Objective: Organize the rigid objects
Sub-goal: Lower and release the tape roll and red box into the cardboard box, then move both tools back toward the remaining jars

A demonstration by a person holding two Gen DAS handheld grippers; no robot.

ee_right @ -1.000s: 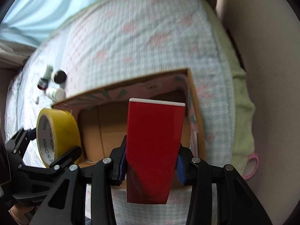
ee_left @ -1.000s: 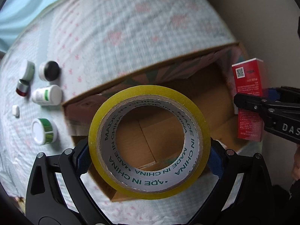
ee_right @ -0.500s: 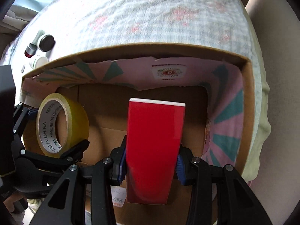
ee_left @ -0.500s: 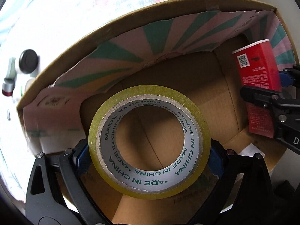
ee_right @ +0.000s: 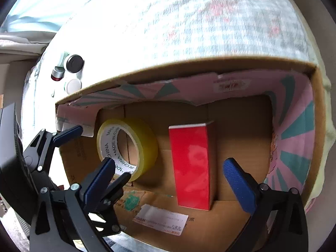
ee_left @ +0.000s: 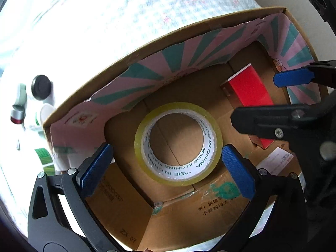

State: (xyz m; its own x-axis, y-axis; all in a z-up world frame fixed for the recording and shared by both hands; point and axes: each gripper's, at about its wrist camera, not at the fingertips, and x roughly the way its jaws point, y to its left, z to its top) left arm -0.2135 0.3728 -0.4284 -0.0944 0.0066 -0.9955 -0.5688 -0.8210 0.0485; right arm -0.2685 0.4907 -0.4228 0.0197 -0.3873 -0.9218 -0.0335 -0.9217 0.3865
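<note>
Both tongs wide, nothing held. Left gripper (ee_left: 166,163) spread at 6 o'clock of the left wrist view, blue pads (ee_left: 95,169) flanking but apart from the tape roll (ee_left: 178,143), which stands on edge on the floor of the cardboard box (ee_left: 159,42), hole facing the camera, "MADE IN CHINA" printed on its white core. Right gripper (ee_right: 170,183) likewise spread at 6 o'clock of the right wrist view, pads (ee_right: 238,185) either side of the red box (ee_right: 192,166) with clear gaps, not touching. Red box upright on the cardboard floor, near the middle of the right wrist view, white top edge up; at 2 o'clock in the left wrist view, partly hidden behind one black finger of the right gripper (ee_left: 294,96). Tape roll (ee_right: 128,147) at 9 o'clock from the red box, apart from it, with the left gripper (ee_right: 98,153) around it from 8 o'clock. Inner box walls lined in pink with teal rays. White label (ee_right: 160,219) flat on the near flap at 6 o'clock. Outside the box, at 10 o'clock, small bottles and jars (ee_right: 72,63) lying on a checked floral bedsheet (ee_right: 189,21), black lid and white caps facing the camera.
</note>
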